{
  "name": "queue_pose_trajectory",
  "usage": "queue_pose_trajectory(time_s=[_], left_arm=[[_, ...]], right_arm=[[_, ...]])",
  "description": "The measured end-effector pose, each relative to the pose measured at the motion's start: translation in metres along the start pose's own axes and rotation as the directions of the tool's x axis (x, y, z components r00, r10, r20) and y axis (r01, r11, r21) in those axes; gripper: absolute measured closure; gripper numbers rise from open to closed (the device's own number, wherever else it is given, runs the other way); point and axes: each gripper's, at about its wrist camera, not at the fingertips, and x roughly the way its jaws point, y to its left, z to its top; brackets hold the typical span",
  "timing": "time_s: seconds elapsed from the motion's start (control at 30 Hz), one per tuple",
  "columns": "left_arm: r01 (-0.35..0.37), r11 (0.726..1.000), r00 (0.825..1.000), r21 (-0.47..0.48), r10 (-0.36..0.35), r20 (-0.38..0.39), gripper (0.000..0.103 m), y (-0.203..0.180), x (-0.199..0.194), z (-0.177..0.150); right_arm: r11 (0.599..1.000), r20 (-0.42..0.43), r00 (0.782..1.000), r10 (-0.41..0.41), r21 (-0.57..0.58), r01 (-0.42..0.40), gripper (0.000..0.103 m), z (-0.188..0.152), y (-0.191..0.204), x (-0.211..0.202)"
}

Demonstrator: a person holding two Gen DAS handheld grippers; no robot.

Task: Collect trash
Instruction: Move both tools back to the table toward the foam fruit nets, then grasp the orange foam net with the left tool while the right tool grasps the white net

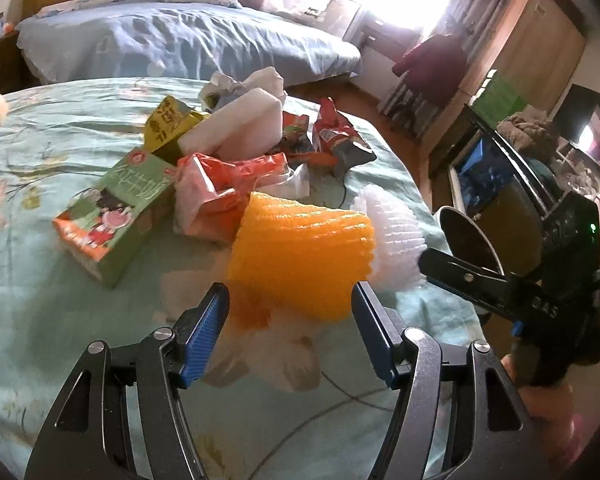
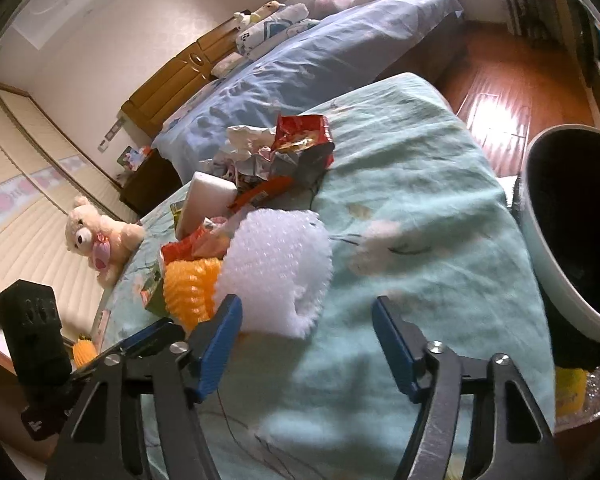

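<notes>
A pile of trash lies on the teal bedsheet (image 1: 40,280). Nearest to me is an orange foam net (image 1: 300,256), whose near end sits between the blue pads of my left gripper (image 1: 290,300). The jaws are apart and I see no squeeze on the net. Beside it lies a white foam net (image 2: 276,272), just ahead of the left finger of my right gripper (image 2: 306,308), which stands open over bare sheet. Behind them are a green carton (image 1: 112,208), a yellow carton (image 1: 168,124), a white foam block (image 1: 236,128), red snack bags (image 2: 300,140) and crumpled paper (image 2: 248,136).
A pale bin with a dark inside (image 2: 540,248) stands at the bed's right edge, over wooden floor (image 2: 500,80). A teddy bear (image 2: 96,236) sits at the far left of the sheet. A second bed with a blue cover (image 1: 180,44) lies behind.
</notes>
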Motion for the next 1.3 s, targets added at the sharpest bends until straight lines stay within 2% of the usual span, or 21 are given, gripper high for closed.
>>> queue_pose_trajectory(time_s=[0.03,0.07,0.1,0.13,0.3,0.37,0.5,0.57,0.6,0.63,0.7,0.73,0.77,0.87,0.93,0.97,1.0,1.3], left_arm=[[0.009,1.0,1.0,0.001,-0.009,-0.003,0.039,-0.001,0.002,0.0],[0.015,1.0,1.0,0.002,-0.015,-0.002,0.045,-0.002,0.004,0.001],[0.025,1.0,1.0,0.006,-0.025,-0.002,0.056,-0.003,0.005,0.001],[0.037,0.999,0.999,0.014,-0.037,-0.008,0.061,-0.005,0.007,0.001],[0.059,0.997,0.998,0.044,-0.059,0.003,0.096,-0.016,0.007,0.001],[0.058,0.997,0.998,0.059,-0.058,0.01,0.102,-0.021,0.006,0.0],[0.045,0.996,0.999,0.076,-0.047,0.019,0.102,-0.028,0.001,-0.006],[0.018,0.997,1.0,0.071,-0.019,0.02,0.102,-0.029,0.0,-0.009],[0.002,0.998,1.0,0.063,-0.003,0.02,0.098,-0.03,-0.001,-0.01],[-0.007,0.998,1.0,0.059,0.007,0.012,0.091,-0.03,0.001,-0.01],[-0.033,0.998,0.999,0.055,0.033,0.011,0.046,-0.032,0.002,-0.012],[-0.055,0.997,0.998,0.051,0.054,0.023,0.039,-0.034,0.002,-0.011],[-0.071,0.996,0.997,0.049,0.069,0.036,0.038,-0.035,0.003,-0.011],[-0.1,0.993,0.994,0.061,0.097,0.05,0.039,-0.042,0.014,-0.006],[-0.135,0.987,0.99,0.086,0.132,0.039,0.069,-0.045,0.026,-0.004],[-0.118,0.989,0.993,0.084,0.117,0.015,0.092,-0.044,0.032,-0.004],[-0.097,0.993,0.995,0.073,0.097,-0.003,0.096,-0.042,0.035,-0.005],[-0.062,0.993,0.997,0.102,0.056,0.055,0.1,-0.054,0.003,-0.022]], right_arm=[[1.0,-0.008,1.0,0.012,0.008,-0.012,0.052,0.001,-0.001,0.004],[1.0,-0.018,0.999,0.028,0.014,-0.027,0.064,0.002,-0.001,0.008],[0.999,-0.026,0.999,0.039,0.014,-0.039,0.071,0.002,-0.001,0.01],[0.999,-0.03,0.998,0.054,0.009,-0.054,0.085,0.001,0.0,0.012],[0.998,-0.004,0.999,0.041,-0.037,-0.041,0.095,-0.004,0.009,0.003],[0.998,0.003,0.999,0.047,-0.035,-0.047,0.096,-0.007,0.008,-0.004],[0.999,0.026,0.999,0.043,-0.031,-0.042,0.096,-0.012,0.004,-0.018],[0.999,0.036,0.999,0.037,-0.033,-0.036,0.097,-0.013,0.002,-0.025],[0.999,0.04,0.999,0.037,-0.032,-0.036,0.097,-0.014,0.001,-0.028],[0.999,0.045,0.998,0.037,-0.03,-0.036,0.097,-0.015,-0.001,-0.032],[0.999,0.054,0.998,0.038,-0.024,-0.037,0.097,-0.016,-0.004,-0.039],[0.999,0.056,0.998,0.038,-0.021,-0.037,0.097,-0.017,-0.006,-0.041],[0.999,0.057,0.998,0.037,-0.017,-0.036,0.097,-0.018,-0.008,-0.044],[1.0,0.059,0.998,0.027,-0.002,-0.027,0.097,-0.023,-0.016,-0.048],[1.0,0.057,0.998,0.024,0.009,-0.025,0.097,-0.025,-0.019,-0.049],[1.0,0.058,0.998,0.024,0.013,-0.025,0.097,-0.027,-0.021,-0.051],[0.999,0.059,0.998,0.025,0.018,-0.026,0.097,-0.028,-0.023,-0.053],[0.999,0.105,0.994,0.045,0.014,-0.046,0.097,-0.036,-0.028,-0.08]])
